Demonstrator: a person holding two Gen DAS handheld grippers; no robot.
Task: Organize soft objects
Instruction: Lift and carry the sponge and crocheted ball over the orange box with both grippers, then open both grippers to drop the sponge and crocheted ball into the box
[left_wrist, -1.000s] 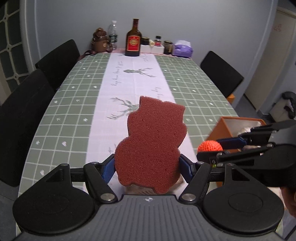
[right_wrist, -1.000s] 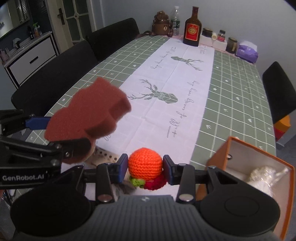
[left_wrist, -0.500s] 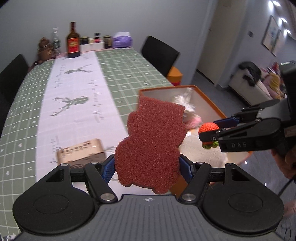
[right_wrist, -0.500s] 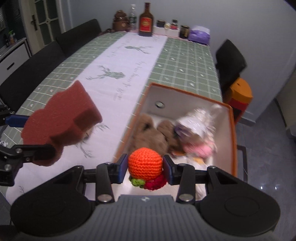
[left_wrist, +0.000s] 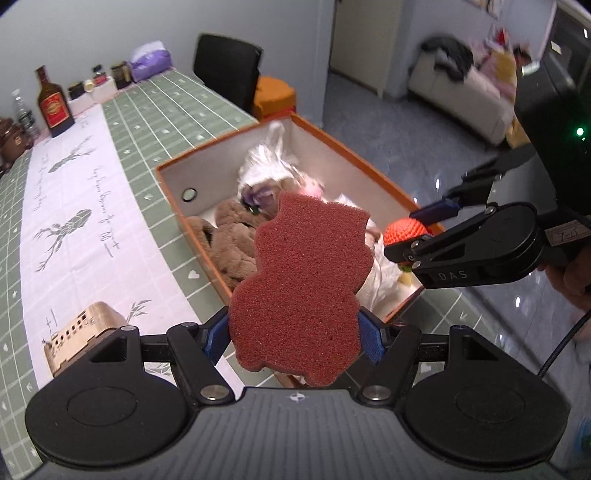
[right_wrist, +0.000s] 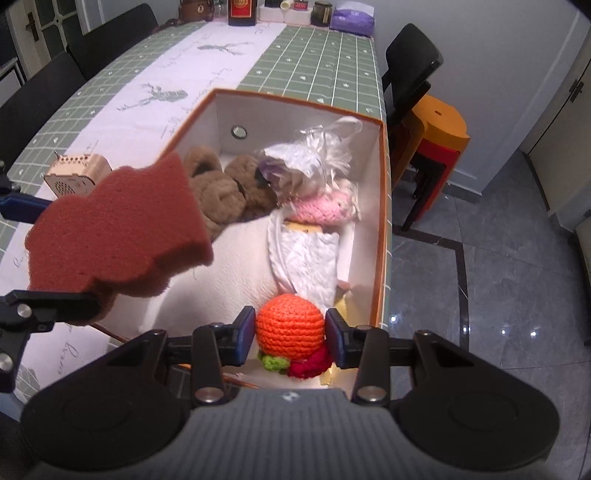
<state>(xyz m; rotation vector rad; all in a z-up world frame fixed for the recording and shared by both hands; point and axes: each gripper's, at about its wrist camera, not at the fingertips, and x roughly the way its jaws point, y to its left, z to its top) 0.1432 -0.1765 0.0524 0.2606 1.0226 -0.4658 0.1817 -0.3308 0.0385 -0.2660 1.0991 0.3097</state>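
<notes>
The red sponge (left_wrist: 306, 284), cut like a little bear, is standing upright between the blue pads of the left gripper (left_wrist: 295, 339), which are pinching its lower half from both sides, so it is hanging over the near left edge of the orange box (right_wrist: 384, 206), seemingly ready to be dropped inside. The orange crocheted ball (right_wrist: 290, 326) is sitting clamped between the pads of the right gripper (right_wrist: 290, 334), hovering above the box's near end, where the white cloth (right_wrist: 306, 254) is leaving some room. Deeper in the box, a brown plush toy (right_wrist: 225, 188), a pink knitted piece (right_wrist: 319, 206) and a crinkly white bag (right_wrist: 310, 158) are already lying together, which suggests the box is serving as the collecting place for soft things. Left of the box, on the green checked tablecloth (right_wrist: 314, 62), a small wooden case (right_wrist: 75, 171) is staying out, probably because it is hard.
</notes>
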